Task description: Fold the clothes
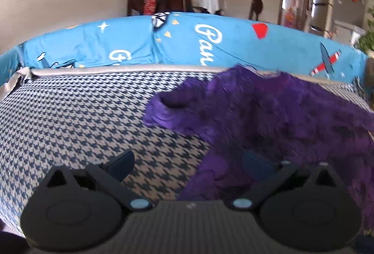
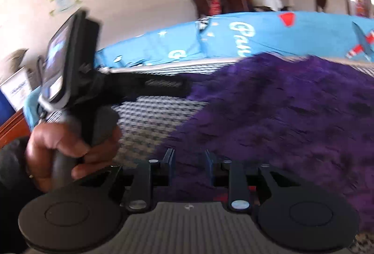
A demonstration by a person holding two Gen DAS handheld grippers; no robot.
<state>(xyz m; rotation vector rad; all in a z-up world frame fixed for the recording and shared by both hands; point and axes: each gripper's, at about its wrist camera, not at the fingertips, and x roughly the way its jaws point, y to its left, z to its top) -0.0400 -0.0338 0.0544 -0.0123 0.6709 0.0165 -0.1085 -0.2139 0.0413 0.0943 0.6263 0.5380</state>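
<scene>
Left tongs (image 1: 189, 160) wide, right tongs (image 2: 189, 160) narrow over purple garment (image 2: 292, 114)

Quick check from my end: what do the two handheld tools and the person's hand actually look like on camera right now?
Both tools are black: two round discs at the base flank a grey ribbed plate, with silver rivets on the linkage arms and dark blue pads. The left tool carries a small screen, visible from the right wrist view. The right tool has the same build. The left hand wears a ring and a dark sleeve.
</scene>
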